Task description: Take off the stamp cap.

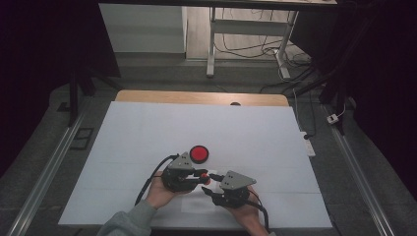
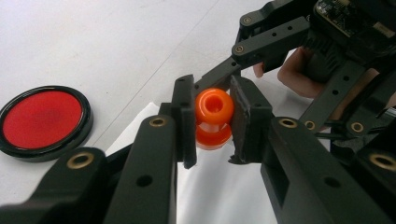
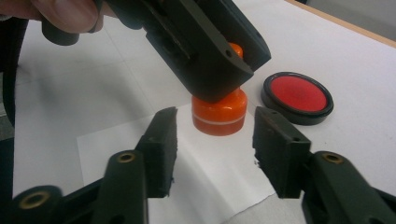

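An orange stamp-like piece with a round knob [image 2: 213, 105] and a wider base [image 3: 219, 114] stands upright on a small sheet of white paper [image 3: 210, 172]. My left gripper [image 2: 212, 122] is shut on the knob, one pad on each side. My right gripper [image 3: 215, 140] is open, its jaws standing on either side of the base with a gap on both sides. In the high view the two grippers meet near the table's front, left gripper [image 1: 204, 177] and right gripper [image 1: 210, 186] around the orange piece [image 1: 207, 181].
A red disc in a black rim [image 1: 199, 154] lies flat just beyond the grippers, also in the gripper views as the disc [image 2: 42, 119] and the disc [image 3: 298, 95]. A white cover [image 1: 147, 132] spans the table; its wooden far edge [image 1: 196, 97] shows behind.
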`<action>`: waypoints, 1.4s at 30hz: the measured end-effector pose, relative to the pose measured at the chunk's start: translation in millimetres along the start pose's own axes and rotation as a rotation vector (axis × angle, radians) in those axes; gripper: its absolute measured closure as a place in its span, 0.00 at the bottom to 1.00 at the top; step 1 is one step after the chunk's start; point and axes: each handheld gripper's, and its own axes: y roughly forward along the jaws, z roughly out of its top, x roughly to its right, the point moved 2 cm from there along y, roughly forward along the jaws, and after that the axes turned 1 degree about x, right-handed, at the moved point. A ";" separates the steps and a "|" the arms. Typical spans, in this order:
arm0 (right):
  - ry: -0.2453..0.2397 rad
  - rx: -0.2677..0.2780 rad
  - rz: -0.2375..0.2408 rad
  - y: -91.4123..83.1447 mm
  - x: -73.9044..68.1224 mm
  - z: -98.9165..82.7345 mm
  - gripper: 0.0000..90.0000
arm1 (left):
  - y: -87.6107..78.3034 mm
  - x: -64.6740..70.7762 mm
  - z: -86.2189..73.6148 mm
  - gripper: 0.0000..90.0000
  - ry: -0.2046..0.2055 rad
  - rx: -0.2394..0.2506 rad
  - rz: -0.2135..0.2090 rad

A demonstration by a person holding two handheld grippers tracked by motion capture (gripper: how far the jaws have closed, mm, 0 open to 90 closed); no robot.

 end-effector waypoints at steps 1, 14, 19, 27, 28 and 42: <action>0.001 0.001 0.000 -0.1 0.0 0.1 0.57 | 0.0 0.0 0.0 0.80 0.000 0.001 -0.001; -0.014 -0.014 -0.008 1.3 -0.9 1.0 0.67 | 1.2 1.0 0.0 0.80 0.001 -0.003 -0.004; -0.018 -0.017 -0.013 1.6 -0.5 0.6 0.70 | 1.3 0.9 -0.1 0.80 -0.002 -0.003 -0.003; -0.022 -0.023 -0.015 2.2 -1.1 0.6 0.70 | 1.6 0.8 -0.3 0.80 0.000 -0.006 -0.002; -0.023 -0.024 -0.015 2.1 -1.1 0.6 0.70 | 1.5 0.9 -0.3 0.80 0.000 -0.005 -0.002; -0.038 -0.026 -0.030 1.6 -2.3 0.3 0.72 | 1.0 0.0 -1.3 0.80 -0.003 0.000 -0.009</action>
